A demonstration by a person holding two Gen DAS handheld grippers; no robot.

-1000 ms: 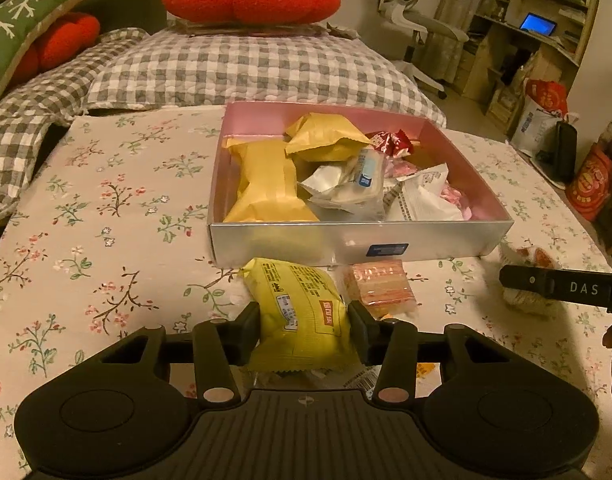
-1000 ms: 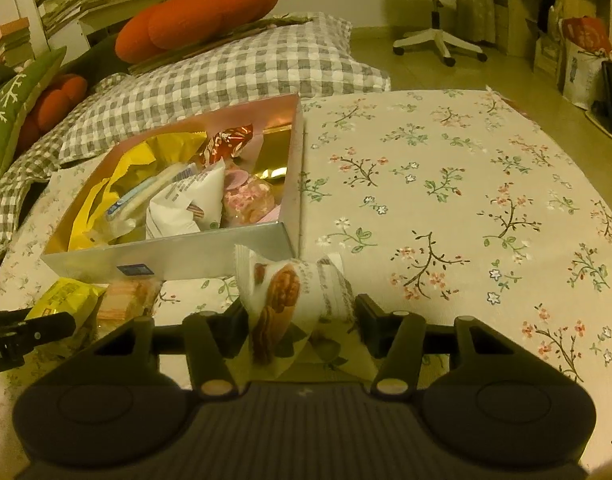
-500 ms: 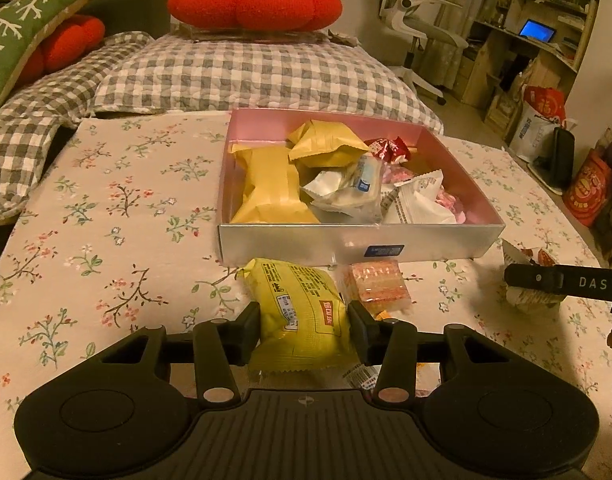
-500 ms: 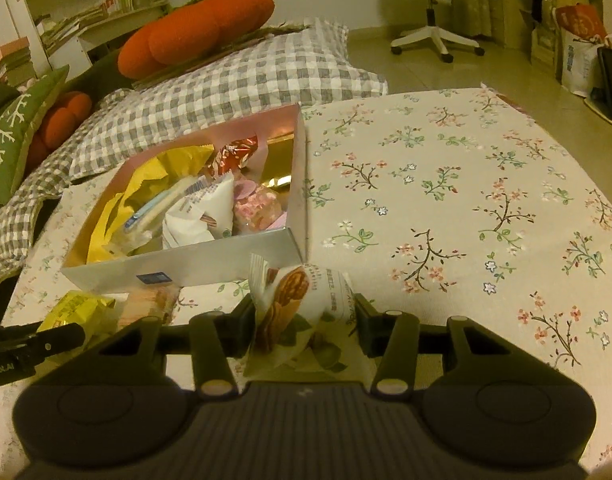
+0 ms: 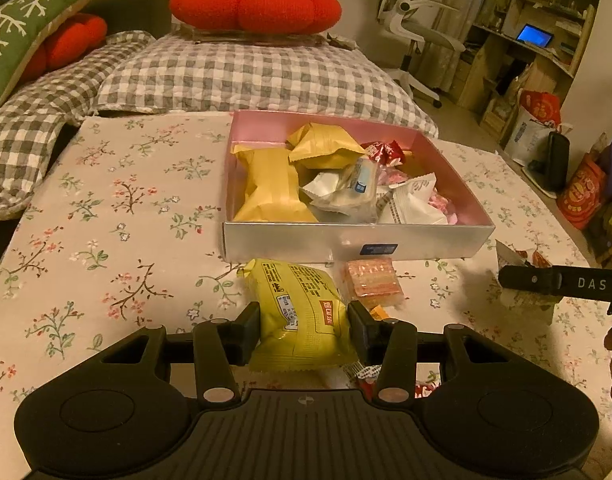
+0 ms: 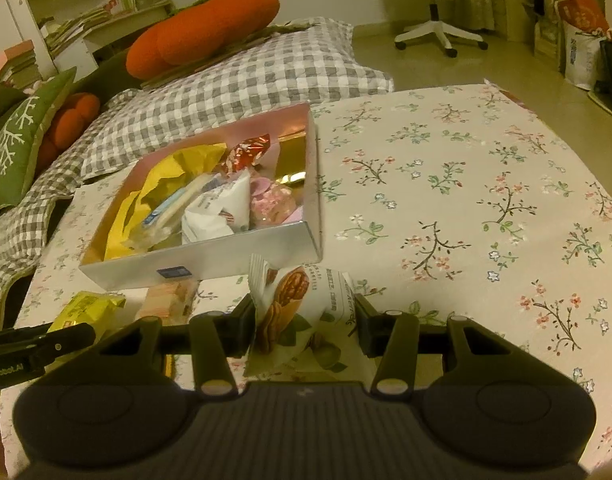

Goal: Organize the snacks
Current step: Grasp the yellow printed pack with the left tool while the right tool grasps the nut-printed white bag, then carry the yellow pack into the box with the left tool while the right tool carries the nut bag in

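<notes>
A shallow box (image 5: 354, 240), silver outside and pink inside, sits on the flower-print surface (image 5: 106, 208) toward its far side. Inside lie two mustard-yellow packets (image 5: 272, 192) at the left, a clear-wrapped bar with a blue label (image 5: 354, 186) in the middle, a white packet (image 5: 412, 202) and pink sweets (image 5: 440, 204) at the right, and a red foil wrapper (image 5: 382, 152) toward the far wall.

The left tongs (image 5: 304, 330) are closed on a yellow-green snack bag (image 5: 302, 312), held just near of the box's front wall. Beside it on the right, a small pink wafer pack (image 5: 372, 282) lies on the cloth.

The right tongs (image 6: 304, 330) grip a white walnut-print packet (image 6: 302, 312) near the box's near right corner.

Only the left view shows the mustard packets whole, and a laptop screen (image 5: 534, 35) on far shelves; there the walnut packet is mostly hidden behind the other tongs' black finger. Only the right view shows the bare right half of the cloth, a gold patch (image 6: 292, 162) on the box floor, and a bookshelf (image 6: 86, 20) at far left.
</notes>
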